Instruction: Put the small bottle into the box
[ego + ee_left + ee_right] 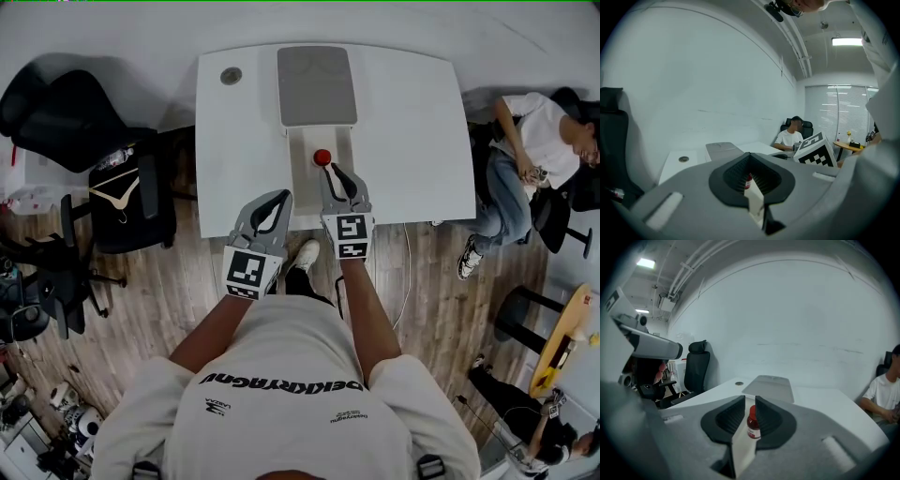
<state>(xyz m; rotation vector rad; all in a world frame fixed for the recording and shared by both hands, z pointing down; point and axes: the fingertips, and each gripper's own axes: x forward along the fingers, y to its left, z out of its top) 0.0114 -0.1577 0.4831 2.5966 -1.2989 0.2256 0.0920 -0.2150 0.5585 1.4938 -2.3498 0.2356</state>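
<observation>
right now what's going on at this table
A person stands at the white table with a gripper in each hand. The right gripper has its jaws closed in on the small bottle, red cap up, over the white box, which has a grey panel behind it. The left gripper hangs near the table's front edge, jaws together and empty. Whether the bottle is lifted or resting can't be told.

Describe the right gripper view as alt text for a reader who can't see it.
A small bottle with a red cap sits clamped between the right gripper's dark jaws. Beyond lie a white table with a grey box, a black chair and a seated person.
</observation>
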